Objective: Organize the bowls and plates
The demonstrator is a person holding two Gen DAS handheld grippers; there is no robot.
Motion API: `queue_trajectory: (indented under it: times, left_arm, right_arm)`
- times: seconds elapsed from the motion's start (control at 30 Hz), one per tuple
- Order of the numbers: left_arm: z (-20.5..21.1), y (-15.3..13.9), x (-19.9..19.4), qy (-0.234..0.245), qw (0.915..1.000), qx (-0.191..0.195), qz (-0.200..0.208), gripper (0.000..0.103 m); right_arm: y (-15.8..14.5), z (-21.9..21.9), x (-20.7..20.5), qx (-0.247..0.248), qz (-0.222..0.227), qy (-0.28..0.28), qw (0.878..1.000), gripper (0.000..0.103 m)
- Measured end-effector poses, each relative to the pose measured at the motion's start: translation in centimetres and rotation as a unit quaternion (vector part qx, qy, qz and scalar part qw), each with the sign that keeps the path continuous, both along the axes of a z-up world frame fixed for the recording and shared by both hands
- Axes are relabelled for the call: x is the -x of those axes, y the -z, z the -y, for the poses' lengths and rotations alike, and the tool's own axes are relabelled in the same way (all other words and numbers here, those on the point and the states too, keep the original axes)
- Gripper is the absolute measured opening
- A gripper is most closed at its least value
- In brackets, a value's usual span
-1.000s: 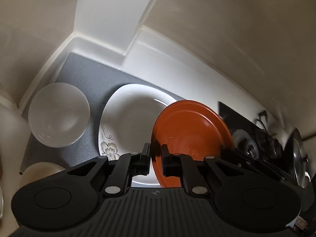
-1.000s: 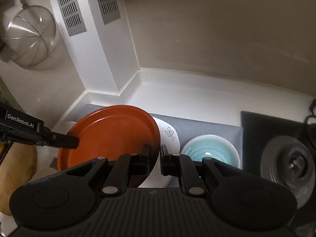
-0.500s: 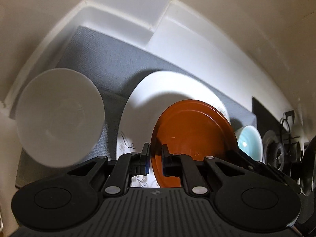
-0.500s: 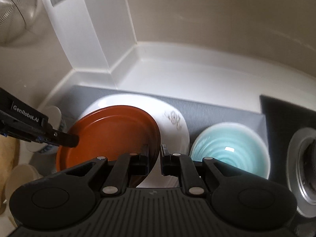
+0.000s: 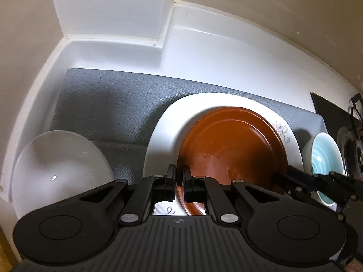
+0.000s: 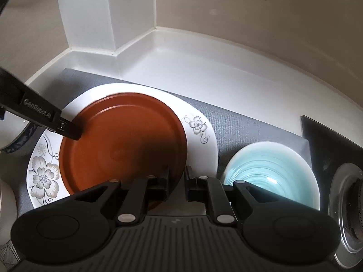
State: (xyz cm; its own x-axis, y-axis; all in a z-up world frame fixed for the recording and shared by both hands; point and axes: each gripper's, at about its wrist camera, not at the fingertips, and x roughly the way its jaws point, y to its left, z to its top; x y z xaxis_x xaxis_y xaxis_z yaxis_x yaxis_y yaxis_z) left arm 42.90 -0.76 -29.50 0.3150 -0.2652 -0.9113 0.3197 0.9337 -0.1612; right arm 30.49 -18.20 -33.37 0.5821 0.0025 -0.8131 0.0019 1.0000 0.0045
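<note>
Lettering "GenRobot.AI" marks left hand-held gripper (image 6: 72,133) clamping orange plate (image 6: 122,142).

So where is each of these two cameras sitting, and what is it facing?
Left wrist: on the left hand-held gripper, looking steeply down at the round brown plate it grips; its own black fingers show.
Right wrist: on the right hand-held gripper, looking down at that plate's opposite rim; its fingers show.
Shared: brown plate, white flowered plate, pale blue ribbed bowl, grey mat, each other's gripper.

Glossy brown plate (image 6: 122,145), woven grey mat (image 5: 109,99), frosted bowl (image 5: 59,165)
</note>
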Motion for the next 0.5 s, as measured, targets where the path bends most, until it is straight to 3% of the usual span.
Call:
queue_trajectory:
  times: [0.07,0.1,0.13,0.2,0.27,0.3,0.37,0.43,0.5]
  left_arm:
    - [-1.1,-0.9,0.8,0.001,0.9999,0.015,0.000,0.011]
    - [-2.2,-1.8,1.6,0.003,0.9995,0.029,0.009,0.021]
    - [-3.7,-2.7,2.6,0.005,0.9988,0.044,0.023,0.029]
    - [-6.6,-4.3,4.5,-0.008,0.9971,0.051,0.056,0.075]
    - [-9.6,-4.9,6.0,-0.038,0.9952,0.032,0.084,0.090]
    - [-11.1,-5.0,6.5,-0.059,0.9935,0.020,0.095,0.090]
    - [-13.7,-4.5,6.6,-0.098,0.9910,0.012,0.090,0.088]
    - [-15.7,-3.5,6.0,-0.134,0.9885,0.033,0.062,0.086]
    - [-17.2,-2.4,5.1,-0.159,0.9852,0.047,0.043,0.071]
  right_arm:
    - [-0.5,0.2,0.2,0.000,0.002,0.012,1.000,0.030]
    - [-1.1,0.3,0.4,-0.004,0.008,0.020,1.000,0.040]
    - [-1.8,0.4,0.7,-0.015,0.018,0.026,0.999,0.042]
    - [-3.3,0.2,1.6,-0.051,0.036,0.028,0.998,0.046]
    - [-4.5,-0.9,2.0,-0.082,0.047,0.013,0.995,0.060]
    - [-4.9,-1.8,2.1,-0.095,0.051,-0.003,0.994,0.066]
    - [-5.4,-4.0,1.9,-0.108,0.059,-0.043,0.991,0.067]
    - [-5.4,-6.5,1.3,-0.108,0.063,-0.080,0.989,0.067]
    - [-5.1,-8.7,0.4,-0.109,0.064,-0.101,0.987,0.067]
